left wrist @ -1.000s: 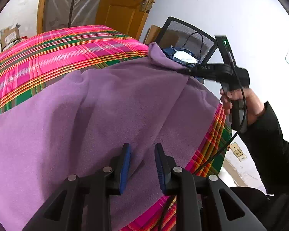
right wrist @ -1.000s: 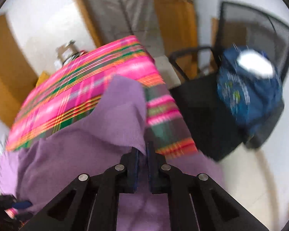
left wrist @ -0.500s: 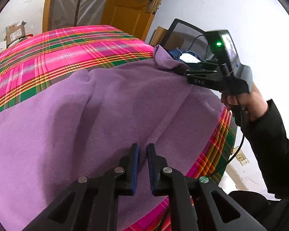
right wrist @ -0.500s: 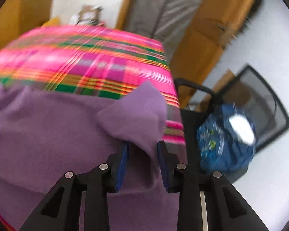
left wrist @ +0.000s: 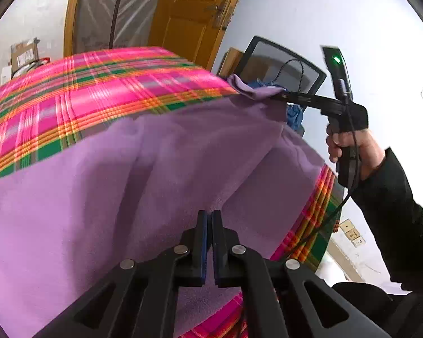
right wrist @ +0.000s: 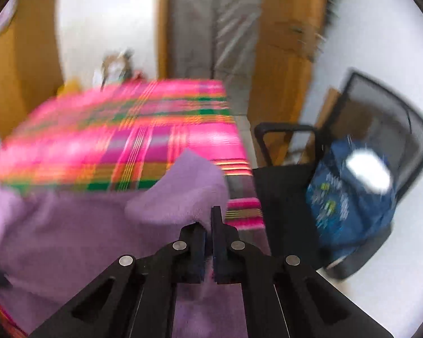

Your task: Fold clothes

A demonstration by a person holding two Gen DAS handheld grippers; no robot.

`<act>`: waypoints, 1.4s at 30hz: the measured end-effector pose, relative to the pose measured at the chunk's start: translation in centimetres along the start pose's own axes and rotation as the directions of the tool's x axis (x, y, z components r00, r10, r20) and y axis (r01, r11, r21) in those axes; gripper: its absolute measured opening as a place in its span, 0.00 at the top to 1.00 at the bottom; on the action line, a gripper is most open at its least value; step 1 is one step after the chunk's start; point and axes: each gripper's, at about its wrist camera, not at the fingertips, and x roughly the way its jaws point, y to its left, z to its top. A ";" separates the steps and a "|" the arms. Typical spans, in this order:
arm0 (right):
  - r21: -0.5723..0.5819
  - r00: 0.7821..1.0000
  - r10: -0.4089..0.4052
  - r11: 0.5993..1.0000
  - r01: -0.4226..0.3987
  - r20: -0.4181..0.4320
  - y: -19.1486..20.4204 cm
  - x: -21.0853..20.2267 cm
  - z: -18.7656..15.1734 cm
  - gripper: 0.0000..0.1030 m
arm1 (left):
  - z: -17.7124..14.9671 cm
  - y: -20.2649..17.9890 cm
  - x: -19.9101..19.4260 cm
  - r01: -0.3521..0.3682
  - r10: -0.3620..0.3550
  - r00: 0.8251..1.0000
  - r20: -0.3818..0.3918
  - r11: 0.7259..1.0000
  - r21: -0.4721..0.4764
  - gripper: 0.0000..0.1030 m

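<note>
A purple fleece garment (left wrist: pixel 143 169) lies spread over a table covered in a pink plaid cloth (left wrist: pixel 98 84). My left gripper (left wrist: pixel 209 225) is shut on the garment's near edge and lifts a ridge of fabric. My right gripper (right wrist: pixel 208 225) is shut on a far corner of the garment (right wrist: pixel 183 191) and holds it raised near the table's right edge. The right gripper also shows in the left wrist view (left wrist: pixel 282 95), pinching that corner.
A black mesh office chair (right wrist: pixel 380 129) holding a blue bag (right wrist: pixel 349 194) stands just right of the table. A wooden door (left wrist: pixel 194 14) and a plastic-covered doorway (left wrist: pixel 121 11) are behind. The plaid cloth (right wrist: pixel 112 135) stretches far and left.
My left gripper closed on the garment's near edge and pulled up a fold. My right gripper opened briefly, then shut again on the far corner and lifted it.
</note>
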 end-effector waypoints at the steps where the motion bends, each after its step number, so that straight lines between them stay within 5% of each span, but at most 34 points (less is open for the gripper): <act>1: 0.083 0.999 0.029 0.996 -0.030 0.018 -1.5 -0.8 -0.2 0.97 | 0.1 0.0 -0.4 0.003 -0.003 1.000 0.009 1.000 -0.001 0.98; 10: 0.472 0.974 0.192 0.852 -0.225 0.118 -7.6 -4.9 -3.8 0.97 | 0.9 -1.1 -4.4 0.069 -0.073 0.994 0.085 0.997 0.047 0.98; 18: 0.619 0.982 0.191 0.773 -0.142 -0.013 -9.9 -4.0 -9.3 0.93 | -1.4 -1.6 -1.9 0.121 -0.119 0.992 -0.036 0.990 0.066 0.98; 20: 0.558 0.988 0.152 0.823 -0.104 -0.040 -9.3 -4.2 -8.9 0.88 | -1.7 -1.5 -1.5 0.125 -0.122 0.991 -0.049 0.990 0.062 0.98; 22: 0.460 0.995 0.084 0.887 -0.049 -0.058 -8.2 -4.4 -8.1 0.70 | -1.7 -1.3 -1.2 0.128 -0.125 0.991 -0.054 0.990 0.054 0.98; 26: 0.088 0.984 -0.152 0.983 0.160 -0.087 -4.2 -4.7 -7.0 0.62 | -1.8 -1.2 -0.9 0.129 -0.126 0.990 -0.059 0.991 0.042 0.98; 28: -0.115 0.965 -0.253 0.963 0.243 -0.074 -2.1 -4.3 -7.1 0.60 | -1.9 -1.3 -0.7 0.125 -0.123 0.990 -0.065 0.991 0.040 0.98; 34: -0.409 0.937 -0.349 0.853 0.325 0.017 1.6 -4.0 -8.3 0.61 | -2.0 -1.3 -0.7 0.117 -0.114 0.991 -0.076 0.992 0.040 0.98; 35: -0.417 0.942 -0.335 0.852 0.317 0.030 1.9 -4.3 -8.3 0.64 | -2.0 -1.3 -0.6 0.117 -0.114 0.991 -0.075 0.992 0.040 0.98; 37: -0.353 0.959 -0.282 0.894 0.277 0.039 1.3 -5.2 -7.8 0.99 | -1.8 -1.4 -0.8 0.115 -0.112 0.991 -0.071 0.992 0.044 0.98; 42: 0.001 0.993 -0.107 0.994 0.107 0.046 -3.9 -7.2 -6.0 0.98 | -1.2 -1.5 -1.6 0.113 -0.110 0.993 -0.045 0.992 0.057 0.98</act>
